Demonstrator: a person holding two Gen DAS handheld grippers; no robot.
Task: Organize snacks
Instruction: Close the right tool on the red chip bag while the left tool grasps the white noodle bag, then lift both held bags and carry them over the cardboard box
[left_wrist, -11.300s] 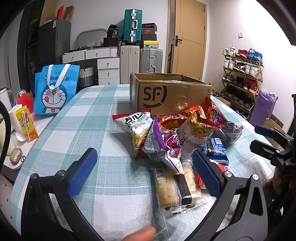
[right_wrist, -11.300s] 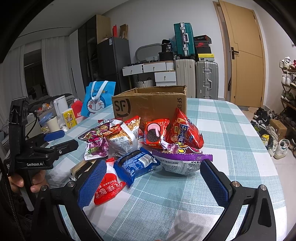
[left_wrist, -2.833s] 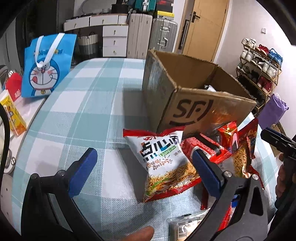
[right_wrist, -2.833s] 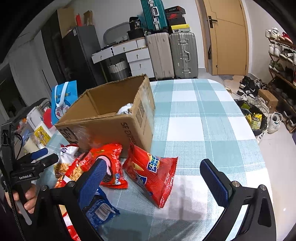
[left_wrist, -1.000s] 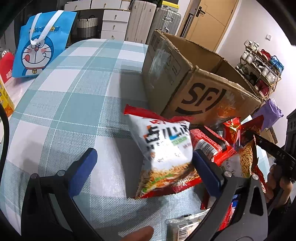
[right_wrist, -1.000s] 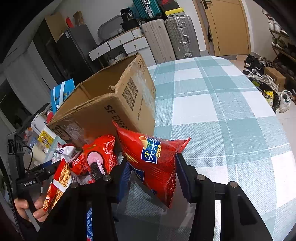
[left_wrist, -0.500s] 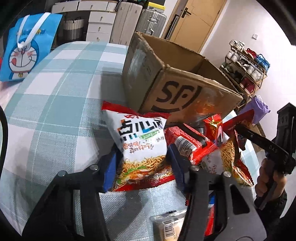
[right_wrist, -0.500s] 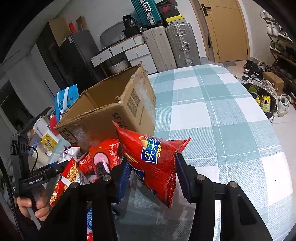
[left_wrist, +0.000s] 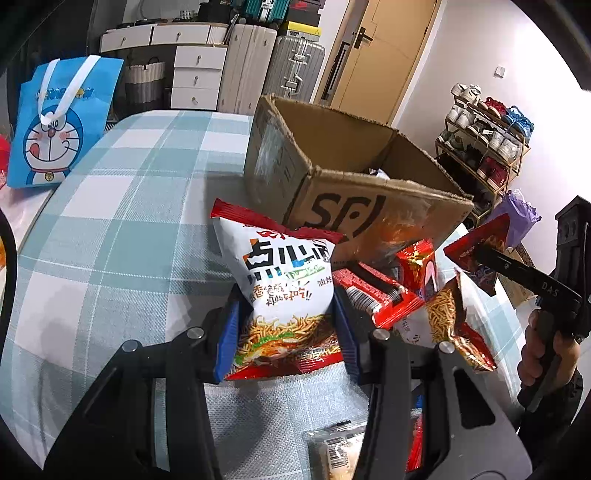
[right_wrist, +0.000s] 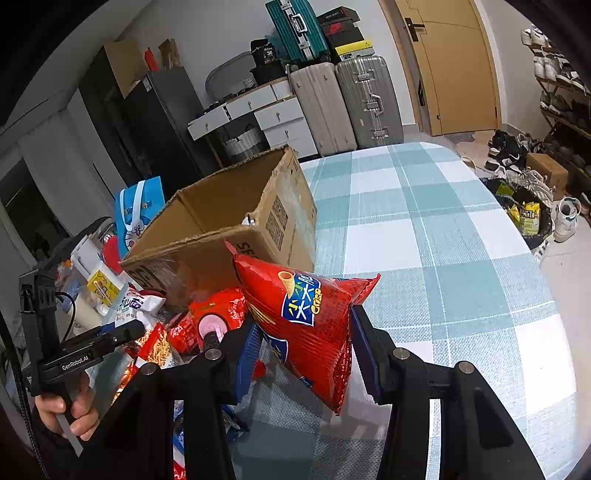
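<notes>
Snacks (left_wrist: 384, 295) crowd a teal-checked tablecloth (left_wrist: 122, 229); suitcases (right_wrist: 343, 103) line the wall.

worktop cloth (right_wrist: 424, 236): teal-and-white check
cardboard box (left_wrist: 369, 218): brown, black logo
crisp bag (right_wrist: 310, 325): red, blue label
noodle-snack bag (left_wrist: 284, 280): white, red edges

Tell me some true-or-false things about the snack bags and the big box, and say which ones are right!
1. The right gripper is shut on the red crisp bag. True.
2. The cardboard box is closed with tape. False: its top is open.
3. The white noodle snack bag sits between the closing left gripper jaws. True.
4. The tablecloth is plain yellow. False: it is teal and white check.
</notes>
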